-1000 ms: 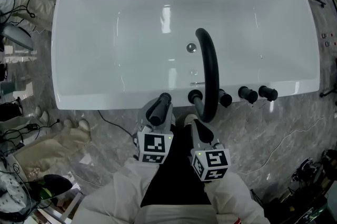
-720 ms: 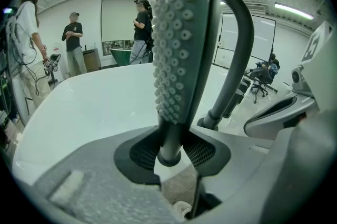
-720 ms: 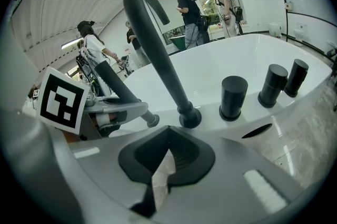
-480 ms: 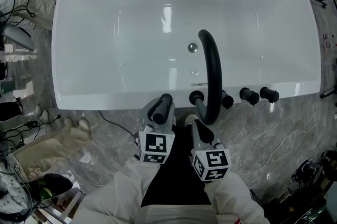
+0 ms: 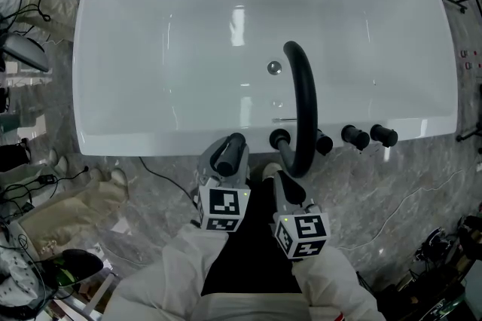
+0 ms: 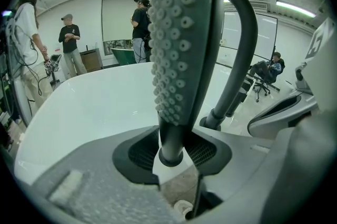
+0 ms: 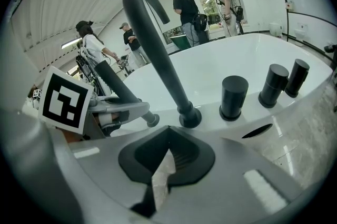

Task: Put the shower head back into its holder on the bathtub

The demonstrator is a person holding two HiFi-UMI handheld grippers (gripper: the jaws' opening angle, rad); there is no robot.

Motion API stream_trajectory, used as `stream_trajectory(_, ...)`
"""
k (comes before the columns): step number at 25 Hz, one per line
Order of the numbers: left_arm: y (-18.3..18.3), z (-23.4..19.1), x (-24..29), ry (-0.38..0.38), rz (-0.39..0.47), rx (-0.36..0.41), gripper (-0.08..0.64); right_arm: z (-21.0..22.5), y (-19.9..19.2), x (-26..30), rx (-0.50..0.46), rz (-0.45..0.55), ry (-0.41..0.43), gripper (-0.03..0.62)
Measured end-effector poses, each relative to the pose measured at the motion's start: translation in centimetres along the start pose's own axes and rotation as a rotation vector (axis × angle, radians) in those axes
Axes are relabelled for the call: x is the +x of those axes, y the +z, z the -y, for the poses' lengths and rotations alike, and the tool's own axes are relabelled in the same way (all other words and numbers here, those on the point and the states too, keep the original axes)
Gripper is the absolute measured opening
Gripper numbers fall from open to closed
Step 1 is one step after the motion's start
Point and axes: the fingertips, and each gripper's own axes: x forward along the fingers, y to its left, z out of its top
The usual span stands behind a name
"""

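My left fingers (image 6: 131,152) have just been opening and now stand loose around the handle end of the shower head (image 6: 181,49). It rises between them at the near rim of the tub (image 5: 135,142), just left of the faucet (image 5: 301,108). My right fingers (image 7: 189,157) are closed and empty.

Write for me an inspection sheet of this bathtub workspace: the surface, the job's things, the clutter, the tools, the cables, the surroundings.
Surface: white bathtub; its rim carries a black spout and three knobs.
Job's things: shower head upright at the rim, its foot seemingly seated in the holder.
Clutter: crumpled beige sheet on the floor, left.
Tools: left tool open, jaws just been opening, shower head handle between them; right tool shut, empty.
Cables: black cable beside the tub; white cable at right.
Surroundings: grey marble floor; people stand beyond the tub.
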Motion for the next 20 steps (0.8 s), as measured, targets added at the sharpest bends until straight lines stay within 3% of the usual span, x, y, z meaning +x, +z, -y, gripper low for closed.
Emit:
stream_trajectory(12, -1.2, -0.3, -1.4, 0.033, -0.046, -0.04, 0.167, 0.2, 0.5, -1.4, -0.025, 0.007, 0.013, 0.005)
stream_trajectory(20, -1.4, 0.4, -5.7, 0.037, -0.076, -0.041, 0.166, -0.4, 3.0, -4.7, -0.046, 0.04, 0.015, 0.005)
